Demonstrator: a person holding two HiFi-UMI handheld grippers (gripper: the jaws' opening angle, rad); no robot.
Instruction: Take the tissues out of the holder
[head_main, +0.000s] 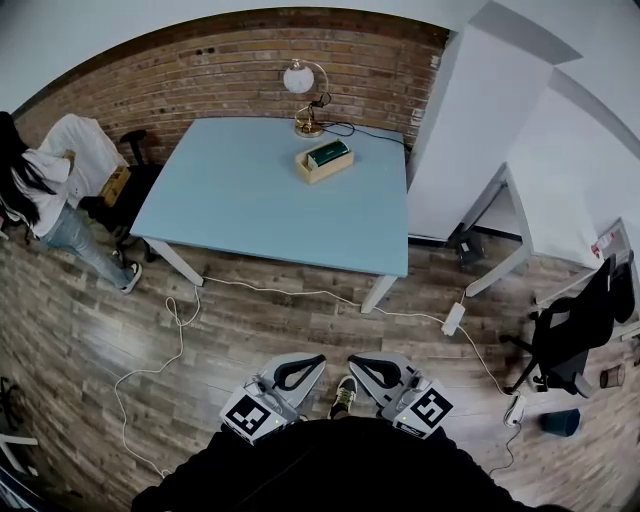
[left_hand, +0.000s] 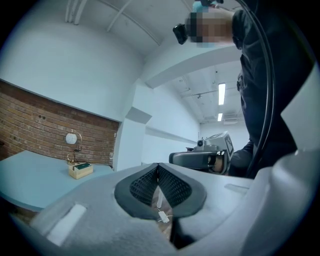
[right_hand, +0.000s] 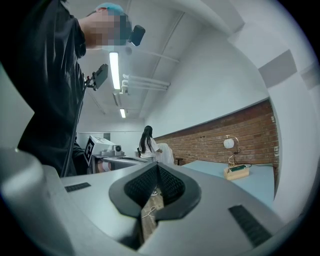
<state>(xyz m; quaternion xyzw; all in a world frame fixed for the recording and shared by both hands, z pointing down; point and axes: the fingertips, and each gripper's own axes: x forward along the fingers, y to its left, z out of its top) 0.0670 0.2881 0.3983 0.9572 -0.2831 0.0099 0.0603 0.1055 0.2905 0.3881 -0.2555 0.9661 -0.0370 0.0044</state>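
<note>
Tissues (head_main: 328, 153) — far off, indistinct

Left gripper (head_main: 319, 359), right gripper (head_main: 353, 363): grey shells, black ribbed pads (left_hand: 142, 185), black-white marker cube (head_main: 256, 415) behind the jaws. Black top (head_main: 340, 465) behind both; dark shoe (head_main: 343, 396) between them.

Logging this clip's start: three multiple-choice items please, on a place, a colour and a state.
1. Where is the wooden tissue holder? A on the floor; B on the light blue table by the brass globe lamp; C on a chair.
2. Colour of the tissue pack inside? A green; B red; C yellow.
3. The left tongs and right tongs are: A wide open; B shut, empty; C holding tissues.
Key: B, head view shows it; A, its top is green; B, both close tip to tip.
</note>
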